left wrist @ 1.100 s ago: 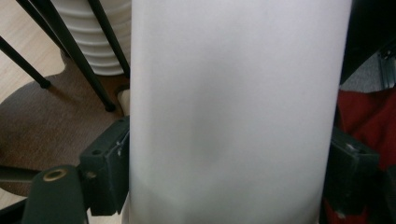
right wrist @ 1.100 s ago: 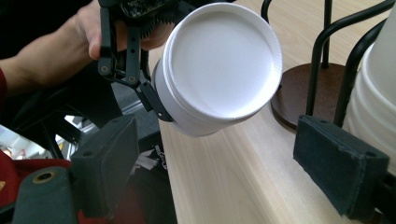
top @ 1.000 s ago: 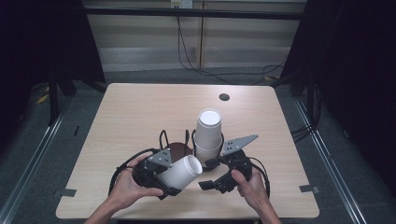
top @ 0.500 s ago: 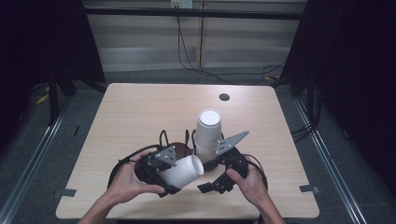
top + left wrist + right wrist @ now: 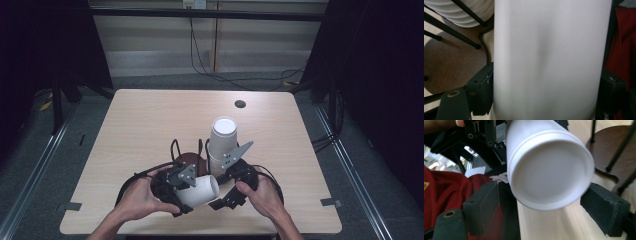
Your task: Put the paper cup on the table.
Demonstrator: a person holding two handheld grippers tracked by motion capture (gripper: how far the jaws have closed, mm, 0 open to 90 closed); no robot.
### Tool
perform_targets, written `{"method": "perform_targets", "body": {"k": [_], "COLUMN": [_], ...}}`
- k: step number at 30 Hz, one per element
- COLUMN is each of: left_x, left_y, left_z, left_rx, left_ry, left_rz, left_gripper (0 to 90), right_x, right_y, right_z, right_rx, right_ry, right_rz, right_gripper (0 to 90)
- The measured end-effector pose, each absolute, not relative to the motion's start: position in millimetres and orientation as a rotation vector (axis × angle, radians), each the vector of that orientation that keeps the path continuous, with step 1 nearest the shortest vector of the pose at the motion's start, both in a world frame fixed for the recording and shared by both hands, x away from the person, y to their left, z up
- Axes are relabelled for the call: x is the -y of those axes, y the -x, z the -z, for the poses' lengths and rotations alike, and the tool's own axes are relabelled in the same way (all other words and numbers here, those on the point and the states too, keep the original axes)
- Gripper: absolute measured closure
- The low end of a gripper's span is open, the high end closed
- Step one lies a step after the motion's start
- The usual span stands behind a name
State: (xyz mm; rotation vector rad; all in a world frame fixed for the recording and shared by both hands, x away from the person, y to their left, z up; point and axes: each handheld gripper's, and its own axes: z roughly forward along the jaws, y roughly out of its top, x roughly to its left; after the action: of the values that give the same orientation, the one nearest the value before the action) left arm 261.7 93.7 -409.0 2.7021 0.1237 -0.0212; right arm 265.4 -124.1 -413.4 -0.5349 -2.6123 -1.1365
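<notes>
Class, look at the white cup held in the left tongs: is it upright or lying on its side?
On its side. The white cup lies level in the left tongs, its base pointing at the right tongs.

Table (image 5: 150, 125): bright, lit from above
Room around: very dark
White cup (image 5: 549, 60): too close, blurry, soft grey shadow down the middle
Cup bottom (image 5: 549, 170): fuzzy edges, no glare

White cup (image 5: 549, 60) between gripper (image 5: 546, 95) pads
</notes>
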Motion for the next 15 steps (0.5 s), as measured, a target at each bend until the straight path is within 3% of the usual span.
{"method": "perform_targets", "body": {"k": [15], "left_x": [-84.4], "left_y": [-253.1], "left_z": [415.1], "left_rx": [-0.054], "left_ry": [-2.739], "left_rz": [0.048], "left_gripper": [18.6], "right_x": [109.3], "right_y": [-262.3], "right_z": [420.2], "right_rx": [2.61], "right_ry": [0.512], "right_rz": [0.98], "right_gripper": [14.8]}}
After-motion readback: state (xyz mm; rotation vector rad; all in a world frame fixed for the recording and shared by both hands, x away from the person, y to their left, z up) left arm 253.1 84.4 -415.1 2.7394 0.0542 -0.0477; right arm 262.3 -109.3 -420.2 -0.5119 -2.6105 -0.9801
